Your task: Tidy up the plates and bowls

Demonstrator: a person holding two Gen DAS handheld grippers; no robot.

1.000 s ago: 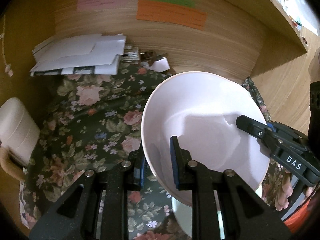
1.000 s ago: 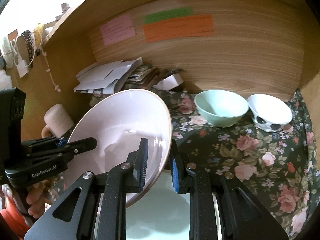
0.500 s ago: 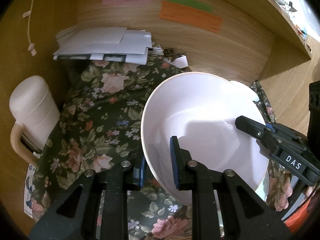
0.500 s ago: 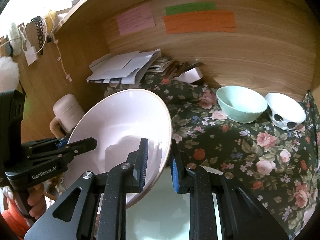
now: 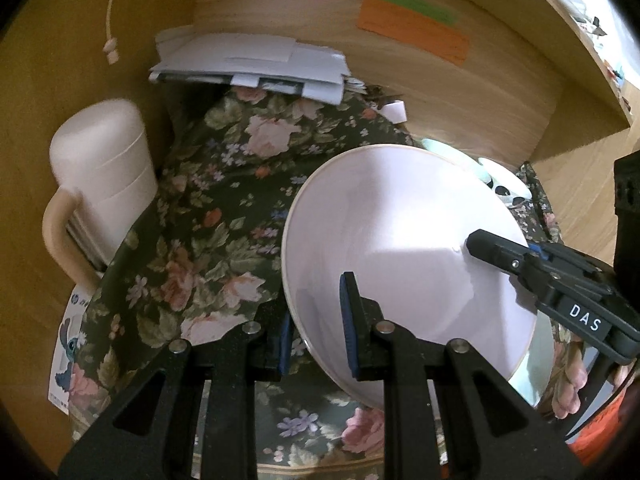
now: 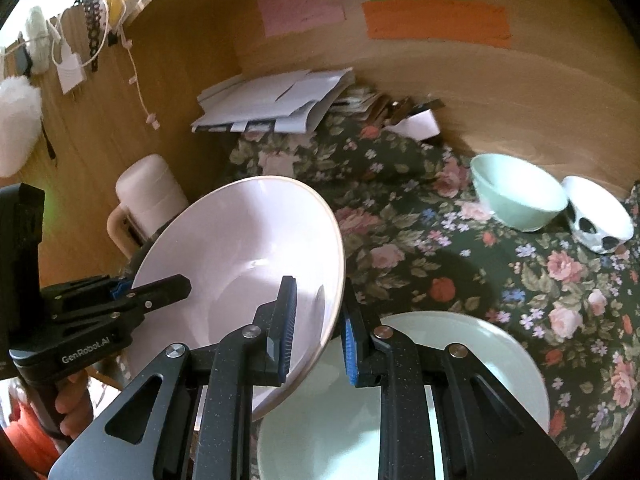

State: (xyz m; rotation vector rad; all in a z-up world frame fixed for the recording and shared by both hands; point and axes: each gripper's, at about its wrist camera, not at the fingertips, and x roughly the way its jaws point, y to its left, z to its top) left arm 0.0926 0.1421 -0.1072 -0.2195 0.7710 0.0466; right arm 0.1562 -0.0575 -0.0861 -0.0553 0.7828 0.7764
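Floral cloth (image 6: pixel 460 276) bears mint bowl (image 6: pixel 520 196), spotted bowl (image 6: pixel 600 220), mug (image 5: pixel 104 184).

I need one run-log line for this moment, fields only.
left: shut on pink bowl rim | right: shut on same bowl, opposite rim | bowl: tilted, above cloth | below: pale plate

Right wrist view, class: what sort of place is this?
Probably a home desk nook: wooden walls with sticky notes, a paper stack, a floral cloth under bowls.

Bowl (image 6: pixel 520 196) left of spotted bowl (image 6: pixel 600 220), touching.
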